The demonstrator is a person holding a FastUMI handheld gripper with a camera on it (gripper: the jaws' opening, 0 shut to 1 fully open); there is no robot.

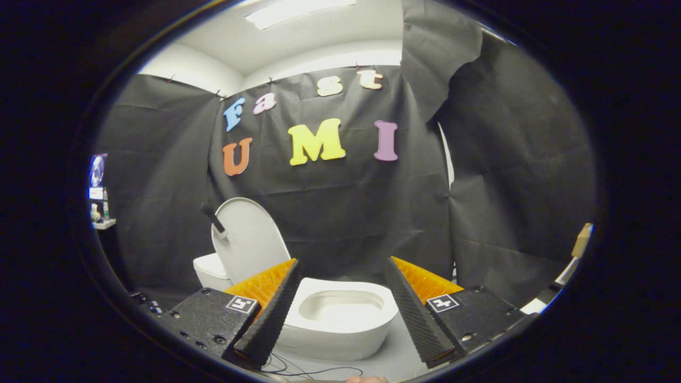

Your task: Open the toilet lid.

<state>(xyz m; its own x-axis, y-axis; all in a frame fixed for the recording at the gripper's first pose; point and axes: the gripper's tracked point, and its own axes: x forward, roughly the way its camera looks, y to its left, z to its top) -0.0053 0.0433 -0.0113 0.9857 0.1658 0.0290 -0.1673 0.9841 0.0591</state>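
Hand-held gripper [340, 271]: fingers spread wide, holding and touching nothing.
Toilet lid [250, 239]: raised upright, beyond the left finger.
Toilet bowl [340, 319]: white, uncovered, just ahead between the fingers.

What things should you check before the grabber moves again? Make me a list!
1. Toilet lid raised: ok, it stands up and leans back.
2. Toilet bowl uncovered: ok, the opening shows.
3. Gripper holding nothing: ok, its fingers stand wide apart, bowl seen between them.
4. Fingers touching the toilet: cannot tell, the bowl looks just beyond them.
5. Black handle on the lid free: ok, nothing grips it.
6. Thin cables on the floor near the fingers: not ok, could snag.
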